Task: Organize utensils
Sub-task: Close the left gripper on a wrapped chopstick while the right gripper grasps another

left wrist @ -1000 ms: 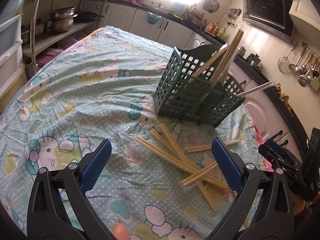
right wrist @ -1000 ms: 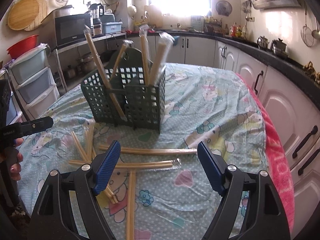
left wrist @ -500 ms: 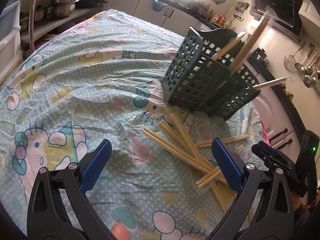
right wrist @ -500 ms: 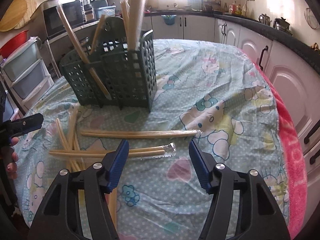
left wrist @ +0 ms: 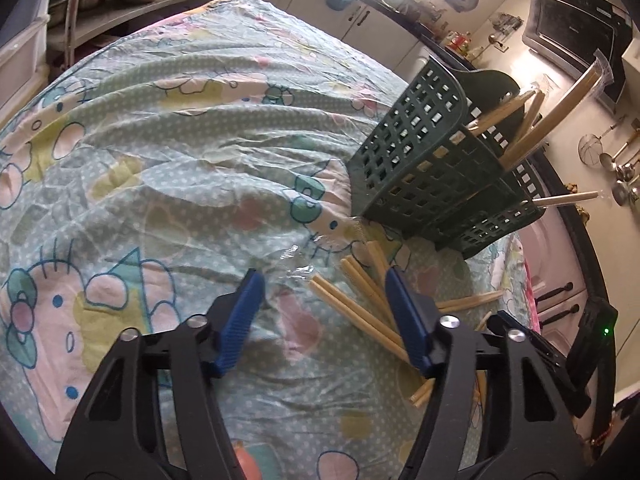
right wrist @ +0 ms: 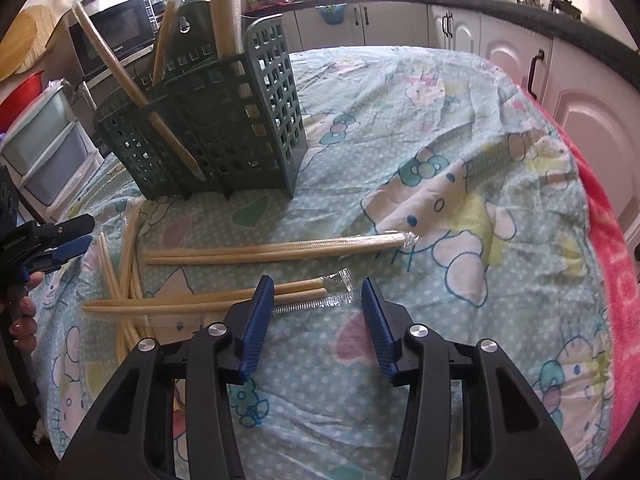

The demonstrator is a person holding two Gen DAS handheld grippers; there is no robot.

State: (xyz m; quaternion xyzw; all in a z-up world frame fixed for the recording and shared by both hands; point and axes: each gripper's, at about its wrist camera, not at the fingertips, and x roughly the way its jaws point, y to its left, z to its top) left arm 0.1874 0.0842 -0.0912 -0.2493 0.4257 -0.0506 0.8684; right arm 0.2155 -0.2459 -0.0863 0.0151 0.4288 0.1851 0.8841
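Both hands are dropping toward the loose chopsticks and both sets of jaws are narrowing from the wide spread of a second ago. The left hand-held gripper (left wrist: 324,316) is closing with the blunt ends of a wrapped chopstick pair (left wrist: 352,312) between its blue pads, though the pads don't look pressed on the wood yet, so nothing is gripped. The right hand-held gripper (right wrist: 318,322) is closing too, its jaws astride the clear wrapper tail of another pair (right wrist: 208,300) in front of the green utensil basket (right wrist: 216,128), and there is a visible gap on either side, so it is empty as well. My read: two pickups are starting at once, each pair bound for the basket, which now looms larger in both views than it did a second ago. The basket stands upright on the cartoon-print desk (right wrist: 460,152) with several chopsticks already leaning in its compartments; the rest lie scattered on the cloth on the near side of the basket. From the left wrist view, the pile runs under the gripper's right jaw, so how many sticks cross there is hard to tell. Which compartment each upright stick sits in is hard to tell through the lattice, and the tallest stick is cut off at the top of the right wrist view.
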